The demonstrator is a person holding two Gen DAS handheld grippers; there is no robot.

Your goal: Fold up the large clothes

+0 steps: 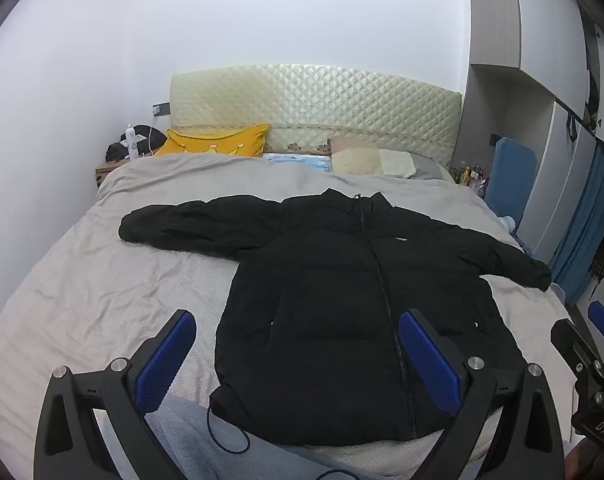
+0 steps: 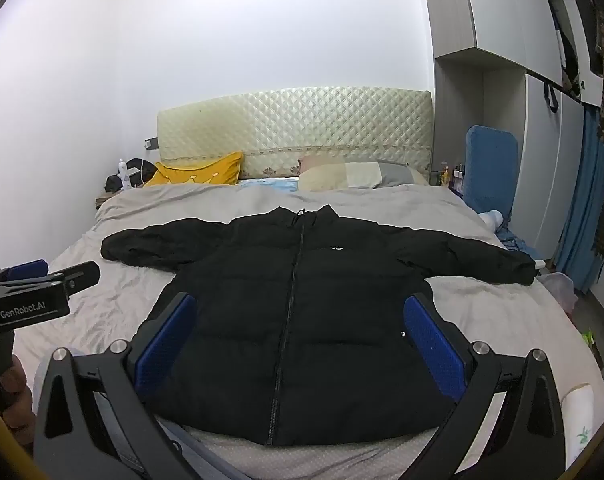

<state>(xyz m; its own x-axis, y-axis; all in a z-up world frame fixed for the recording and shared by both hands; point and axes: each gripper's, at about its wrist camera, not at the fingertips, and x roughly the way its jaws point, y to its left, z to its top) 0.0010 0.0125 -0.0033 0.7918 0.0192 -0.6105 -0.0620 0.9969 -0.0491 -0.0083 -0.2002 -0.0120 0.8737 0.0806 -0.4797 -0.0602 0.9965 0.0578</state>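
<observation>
A black puffer jacket (image 2: 302,320) lies flat and zipped, front up, in the middle of the bed (image 1: 81,280), collar toward the headboard at 12 o'clock and sleeves stretched out to 9 and 3 o'clock. Both the left gripper (image 1: 297,364) and the right gripper (image 2: 302,352) hover above the hem with fingers spread wide, holding nothing. Folding probably starts with a sleeve: each gripper should go out to a cuff, pinch through the full padding (puffy fabric slips easily), and carry it across the chest without dragging the body off square.
</observation>
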